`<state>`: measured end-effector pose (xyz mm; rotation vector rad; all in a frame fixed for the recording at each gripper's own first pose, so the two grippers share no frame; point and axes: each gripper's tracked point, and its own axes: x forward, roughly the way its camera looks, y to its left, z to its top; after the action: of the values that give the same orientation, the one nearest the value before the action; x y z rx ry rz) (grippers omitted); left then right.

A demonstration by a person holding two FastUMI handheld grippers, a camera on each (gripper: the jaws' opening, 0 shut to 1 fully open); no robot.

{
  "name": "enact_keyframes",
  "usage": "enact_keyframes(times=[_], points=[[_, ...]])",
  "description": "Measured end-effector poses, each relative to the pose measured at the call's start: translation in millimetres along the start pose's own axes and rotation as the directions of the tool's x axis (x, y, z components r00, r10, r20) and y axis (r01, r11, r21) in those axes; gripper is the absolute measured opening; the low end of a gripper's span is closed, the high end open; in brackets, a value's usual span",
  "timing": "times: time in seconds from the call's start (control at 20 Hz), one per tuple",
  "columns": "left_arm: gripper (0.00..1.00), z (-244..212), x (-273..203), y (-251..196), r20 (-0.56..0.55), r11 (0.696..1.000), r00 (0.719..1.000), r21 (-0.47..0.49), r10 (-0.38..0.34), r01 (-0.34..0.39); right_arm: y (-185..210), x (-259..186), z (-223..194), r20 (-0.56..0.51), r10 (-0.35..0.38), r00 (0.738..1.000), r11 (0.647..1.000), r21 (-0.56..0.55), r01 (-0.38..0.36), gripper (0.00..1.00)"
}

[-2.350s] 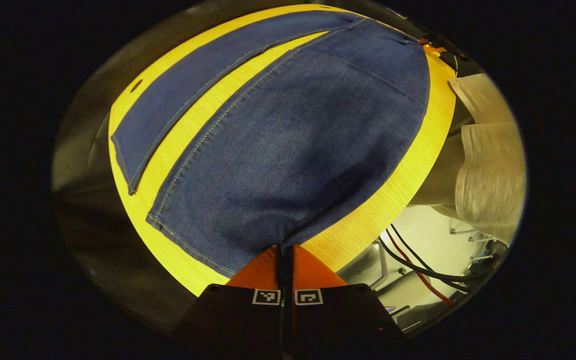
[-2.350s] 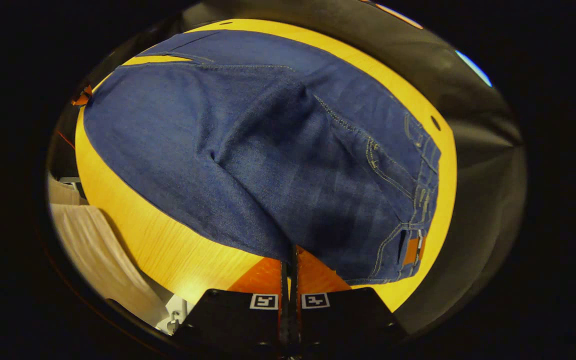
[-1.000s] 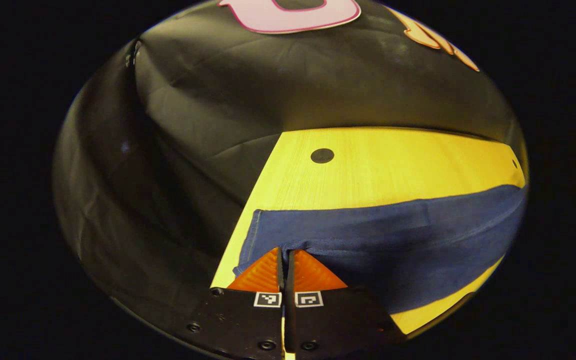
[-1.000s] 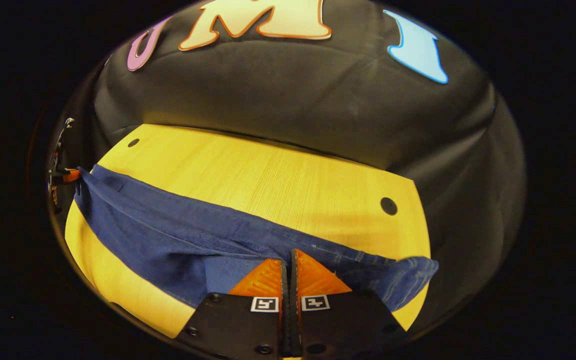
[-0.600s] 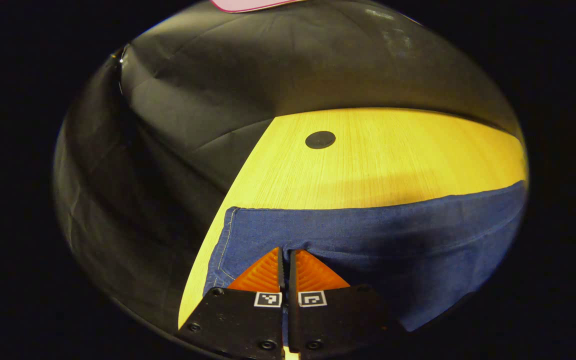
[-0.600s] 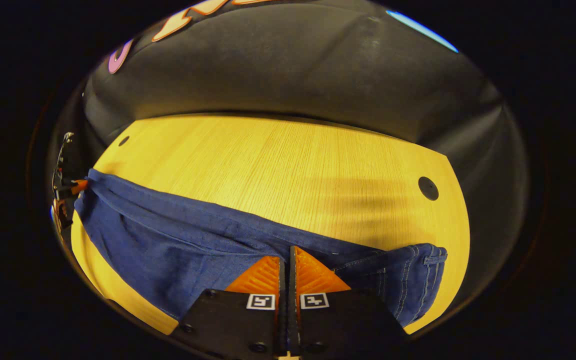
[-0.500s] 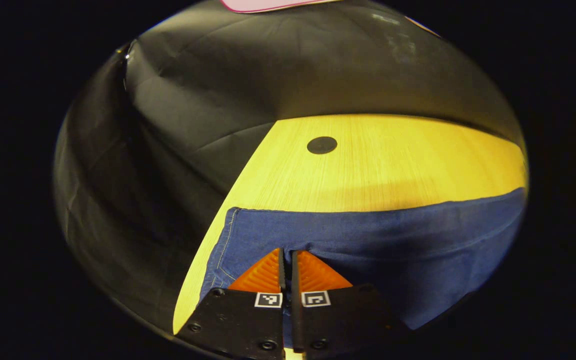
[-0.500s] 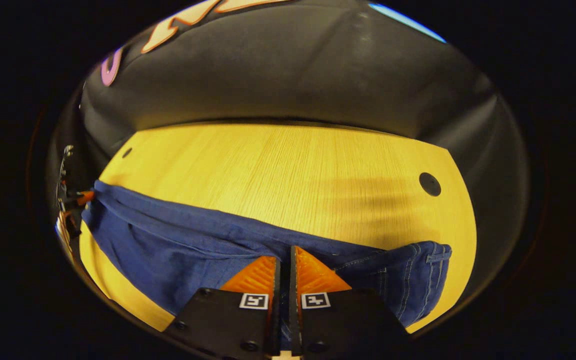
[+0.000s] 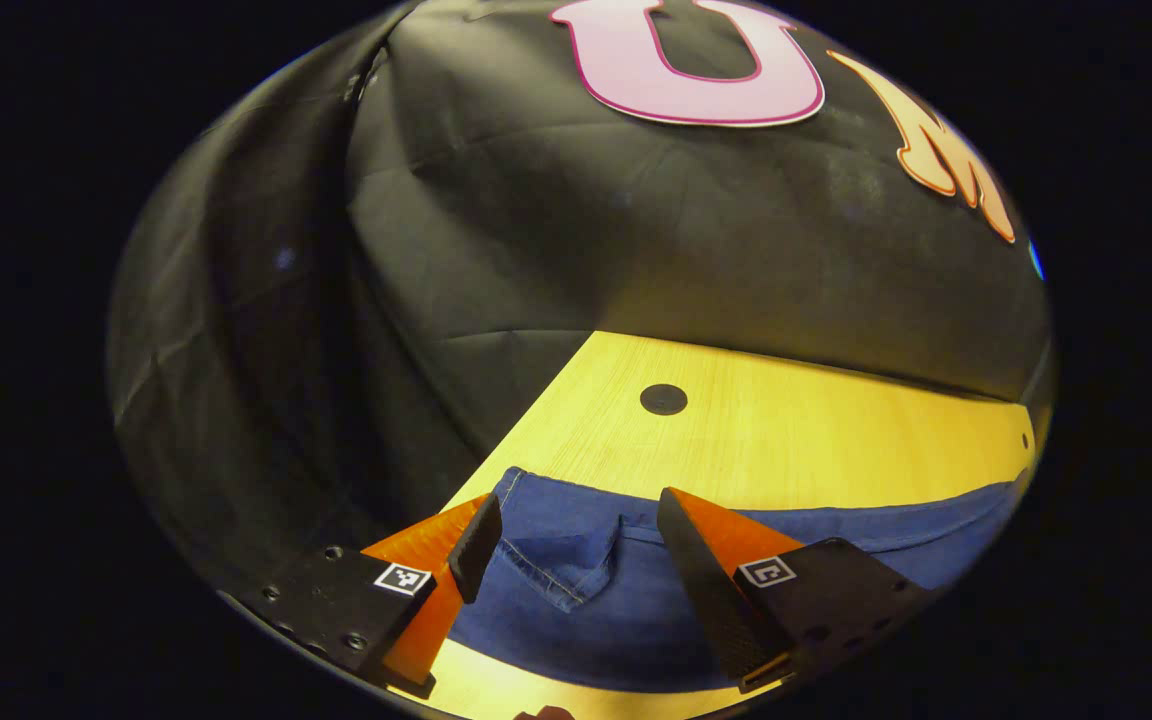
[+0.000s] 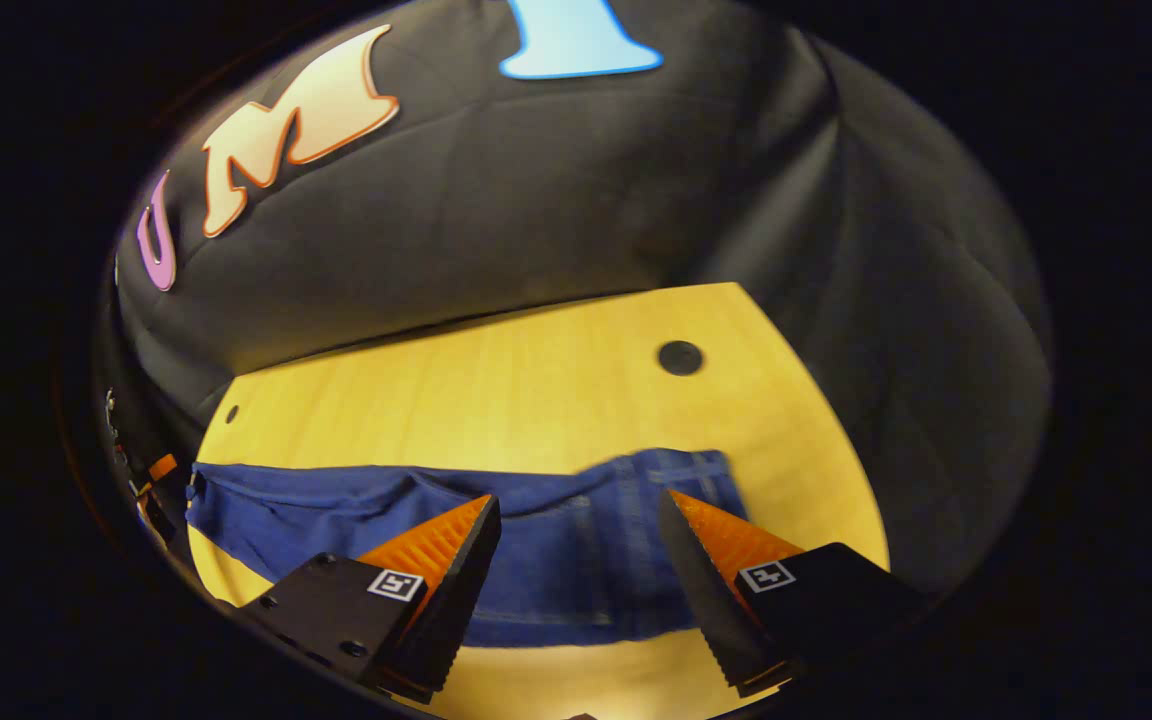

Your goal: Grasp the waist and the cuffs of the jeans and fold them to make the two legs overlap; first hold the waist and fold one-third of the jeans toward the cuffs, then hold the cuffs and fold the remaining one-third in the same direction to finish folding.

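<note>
The blue jeans (image 9: 836,530) lie across the yellow wooden table (image 9: 796,440), folded lengthwise with one leg over the other. In the left gripper view the cuff end (image 9: 556,560) rests flat between and just beyond the fingers of my left gripper (image 9: 576,520), which is open and holds nothing. In the right gripper view the waist end of the jeans (image 10: 636,500), with its stitched seams, lies on the table (image 10: 496,400) under my right gripper (image 10: 581,515), also open with nothing in it. The other gripper (image 10: 151,475) shows small at the far left, by the cuff end.
The black cloth wall (image 9: 556,220) rises right behind the table's far edge and wraps both sides. Round dark holes (image 9: 663,399) (image 10: 680,357) mark the tabletop near its back corners. A strip of bare table lies between the jeans and the wall.
Both grippers, shut on the denim half a second ago, have opened and let it go. Both have lifted and tilted back, and the jeans now lie flat on the table.
</note>
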<state>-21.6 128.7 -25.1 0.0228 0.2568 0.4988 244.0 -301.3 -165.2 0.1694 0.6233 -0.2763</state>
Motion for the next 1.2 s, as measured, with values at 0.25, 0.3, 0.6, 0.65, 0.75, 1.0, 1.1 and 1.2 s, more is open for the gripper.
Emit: enact_keyframes(times=[0.25, 0.3, 0.6, 0.65, 0.75, 1.0, 1.1, 1.2], points=[[0.95, 6.9, -4.3, -6.3, -0.003, 0.994, 0.997, -0.080, -0.072, 0.072, -71.3, 0.9, -37.9, -0.101, -0.044, 0.994, 0.998, 0.036, 0.048, 0.94], [0.95, 9.0, -4.1, -6.2, 0.002, 0.995, 0.997, -0.067, -0.071, 0.071, -79.8, 4.6, -45.5, -0.128, -0.052, 0.990, 0.998, 0.026, 0.056, 0.94], [0.94, -2.5, 2.6, -9.8, -0.031, 0.998, 0.997, 0.003, -0.070, 0.070, -97.3, 26.5, -72.5, -0.228, -0.014, 0.973, 0.999, 0.032, 0.022, 0.94], [0.94, -0.2, 4.4, -8.5, -0.029, 0.998, 0.997, -0.005, -0.068, 0.068, -96.1, 25.7, -74.8, -0.232, -0.008, 0.973, 0.999, 0.035, 0.017, 0.94], [0.94, 4.5, -0.1, -5.6, -0.035, 0.999, 0.998, -0.018, -0.052, 0.051, -95.5, 27.8, -75.4, -0.236, 0.008, 0.972, 0.999, 0.041, 0.001, 0.99], [0.94, 16.7, 3.3, -7.7, -0.013, 0.998, 1.000, -0.061, 0.008, -0.009, -84.5, 36.0, -85.8, -0.252, 0.046, 0.967, 0.999, 0.036, -0.038, 0.89], [0.93, 17.8, 3.1, -6.5, -0.002, 0.997, 1.000, -0.077, 0.018, -0.018, -82.3, 34.0, -84.7, -0.243, 0.049, 0.969, 0.999, 0.017, -0.046, 0.84], [0.93, 18.2, 3.0, -5.7, 0.000, 0.997, 1.000, -0.071, 0.026, -0.026, -83.5, 34.9, -84.7, -0.239, 0.036, 0.970, 0.999, -0.004, -0.038, 0.85]])
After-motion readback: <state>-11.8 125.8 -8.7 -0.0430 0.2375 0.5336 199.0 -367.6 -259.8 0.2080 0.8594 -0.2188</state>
